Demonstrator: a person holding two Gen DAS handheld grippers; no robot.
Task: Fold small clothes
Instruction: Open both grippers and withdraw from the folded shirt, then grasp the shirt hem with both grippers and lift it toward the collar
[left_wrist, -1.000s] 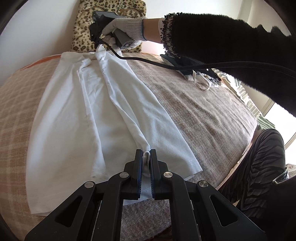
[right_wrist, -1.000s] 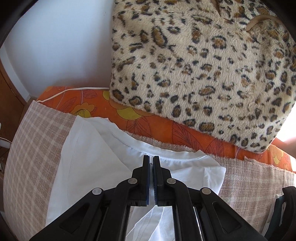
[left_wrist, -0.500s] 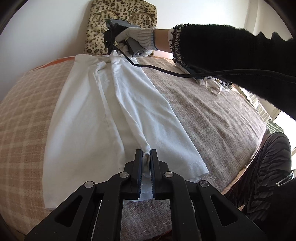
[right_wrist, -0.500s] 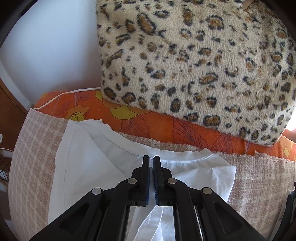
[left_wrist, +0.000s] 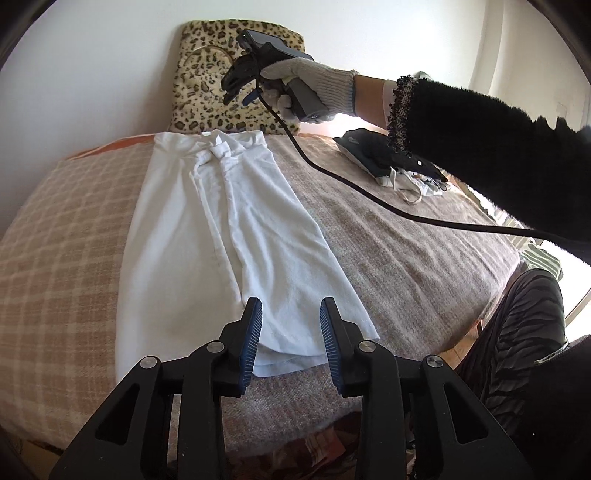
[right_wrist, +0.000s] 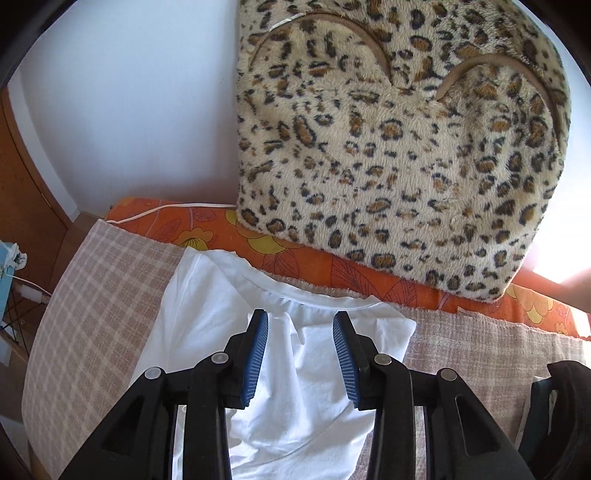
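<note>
A white garment lies lengthwise on the plaid blanket, its right side folded over toward the middle, bunched near the collar. My left gripper is open and empty just above the garment's near hem. My right gripper is open and empty above the collar end; in the left wrist view it is held raised above the far end in a gloved hand.
A leopard-print cushion stands against the wall behind the garment. A pile of dark and white clothes lies at the right. A black cable hangs across the bed. An orange floral sheet edge shows. The person's legs are at the right.
Both grippers opened and let go of the white garment. The right gripper lifted up off the collar end; the left one drew back from the hem.
</note>
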